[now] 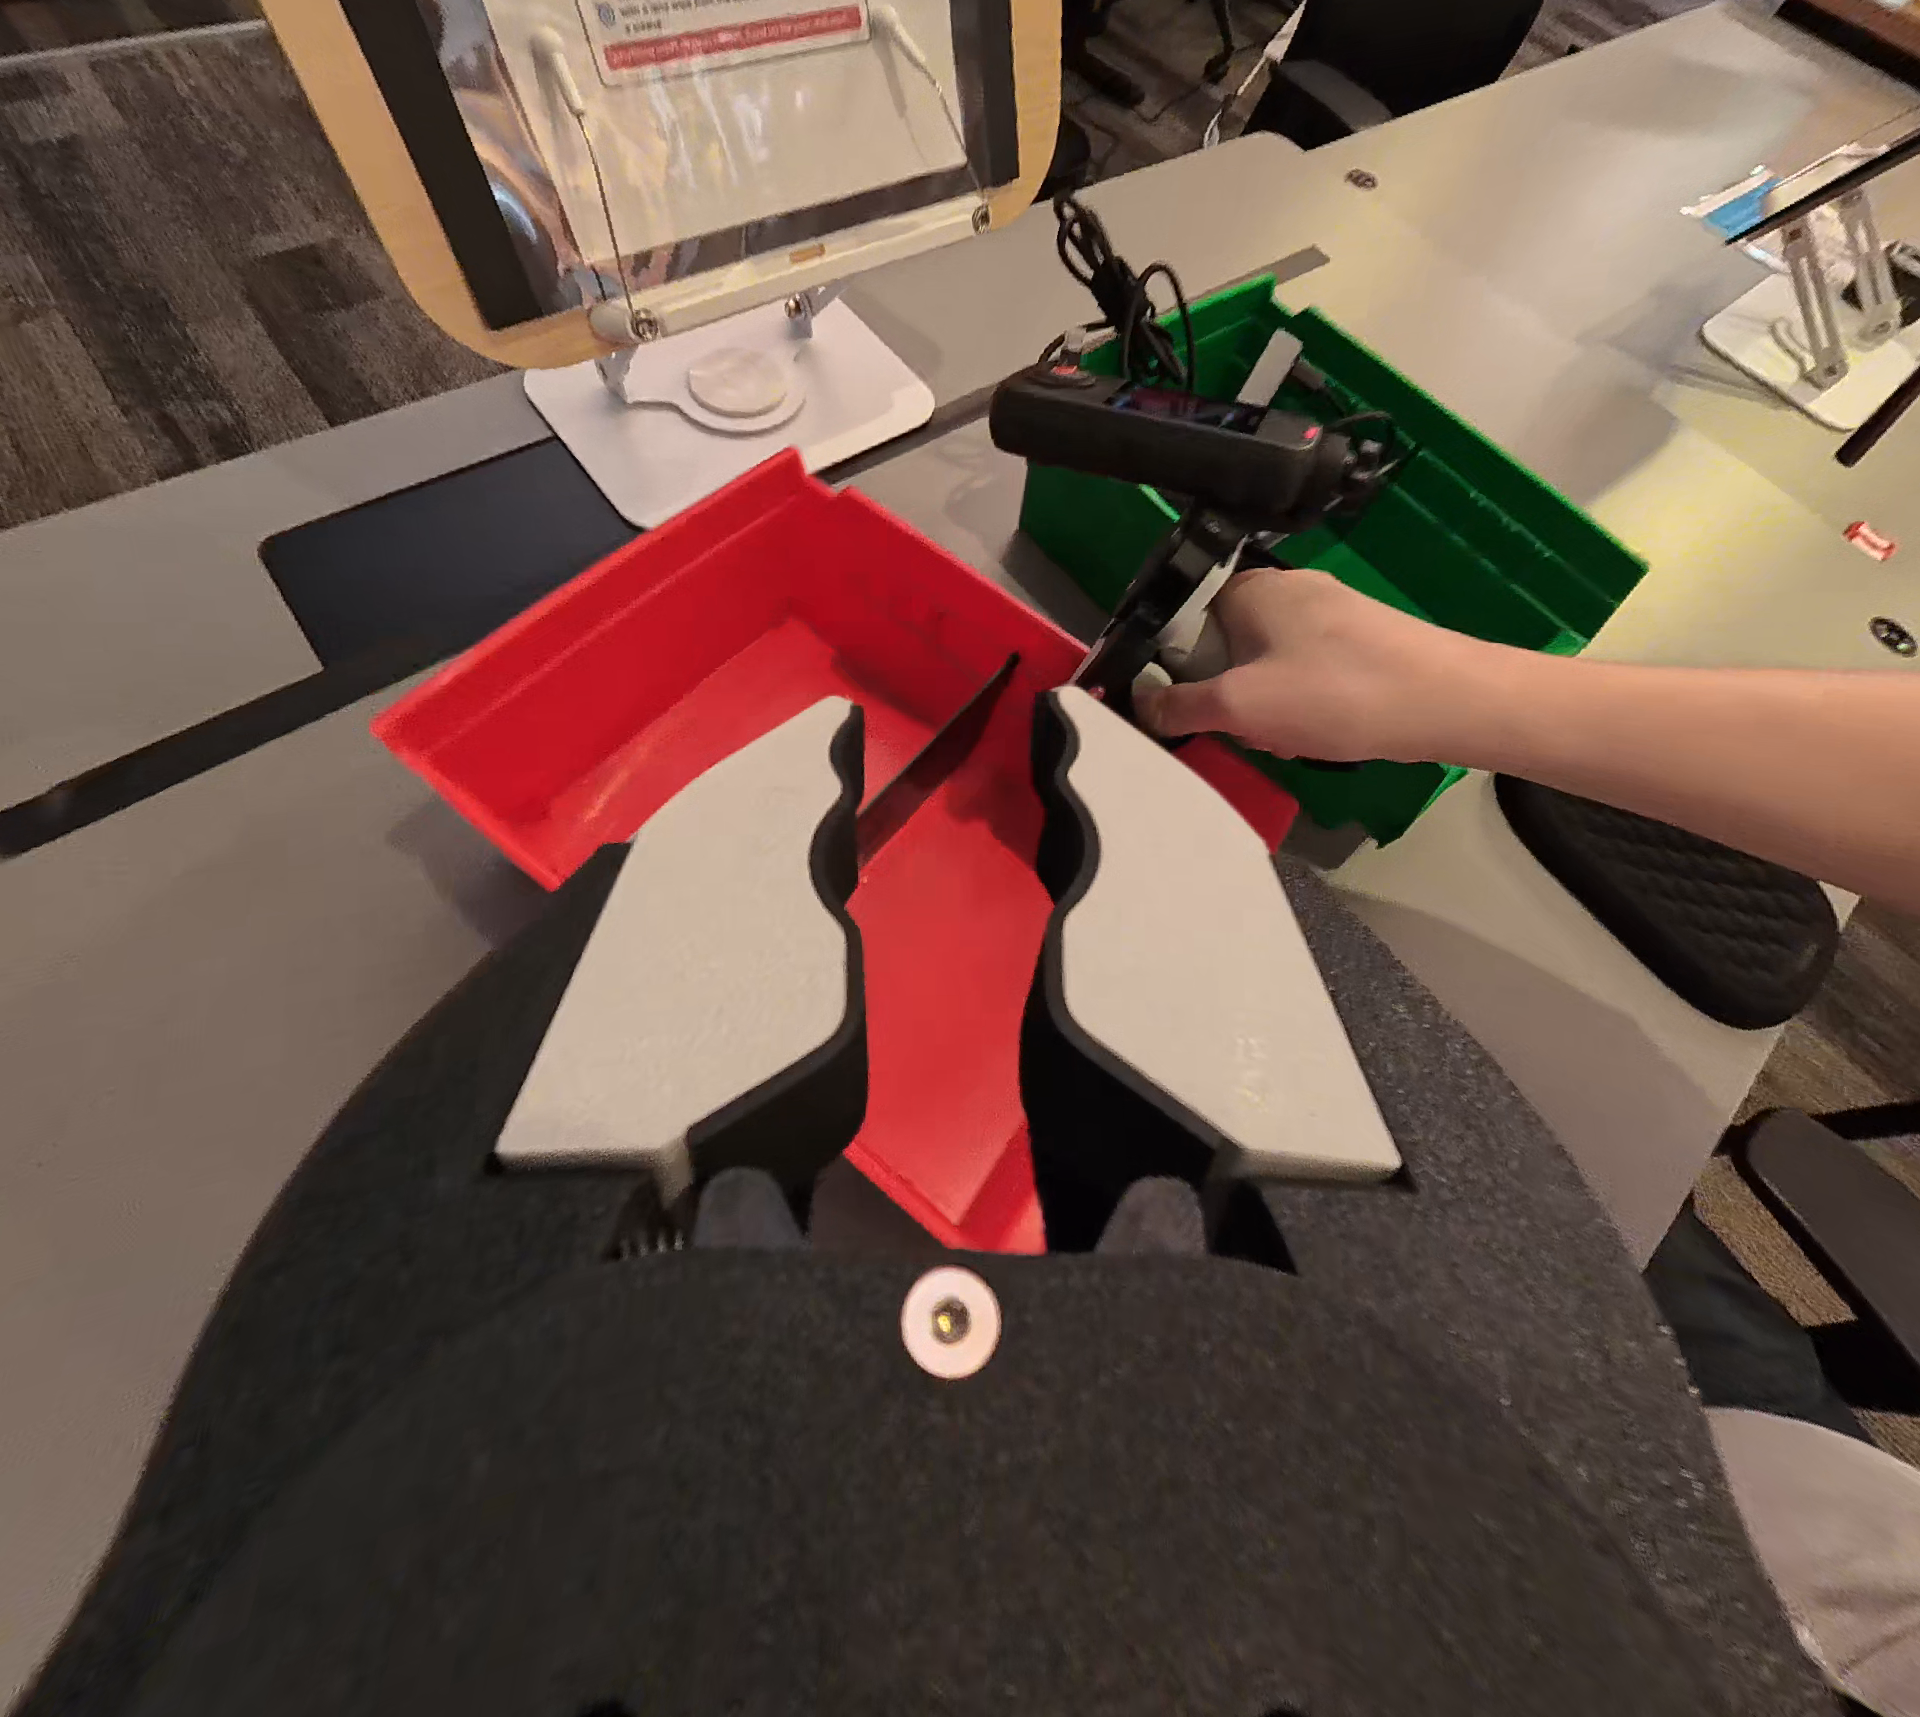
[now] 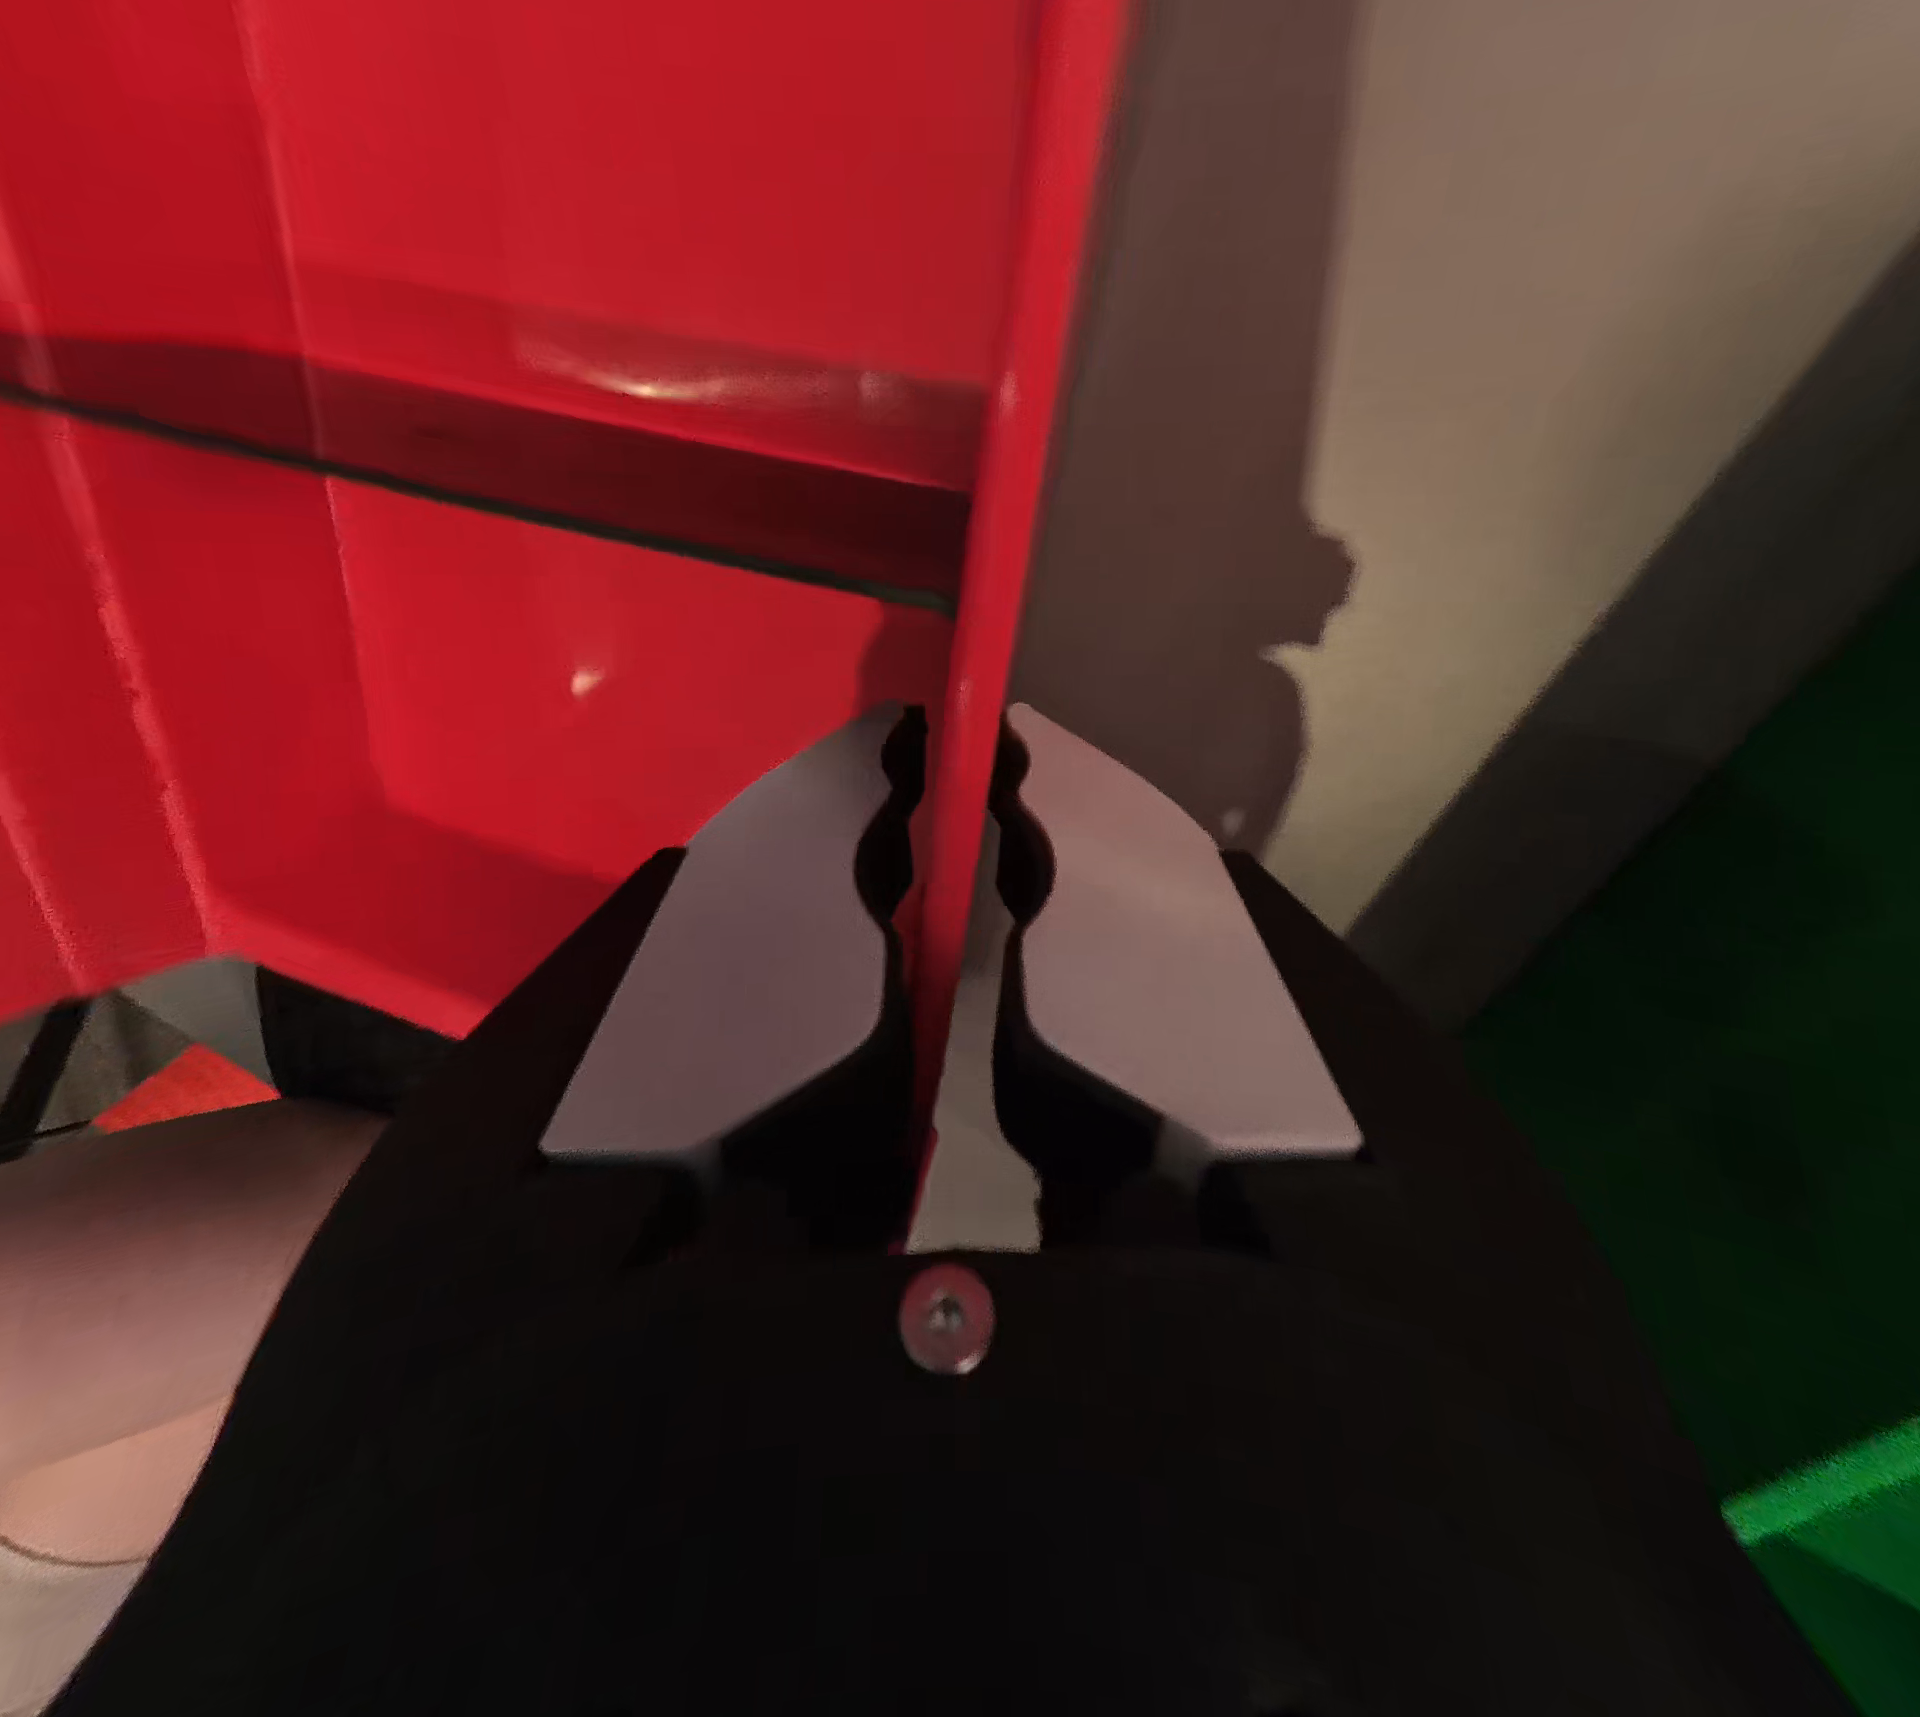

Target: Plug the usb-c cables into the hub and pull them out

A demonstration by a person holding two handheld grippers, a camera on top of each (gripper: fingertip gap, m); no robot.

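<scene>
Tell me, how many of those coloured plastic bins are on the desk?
2. The red bin sits in front of the left gripper, and the right gripper pinches its wall. The green bin stands just beyond it, to the right. Others may lie out of view.

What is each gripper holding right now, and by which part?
The right gripper is shut on the red bin, pinching its side wall at the rim. The left gripper is open and holds nothing.

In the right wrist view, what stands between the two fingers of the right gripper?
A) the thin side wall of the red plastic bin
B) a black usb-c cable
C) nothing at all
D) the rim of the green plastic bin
A: the right gripper straddles the thin side wall of the red plastic bin, with one finger inside the bin and one outside.
</scene>
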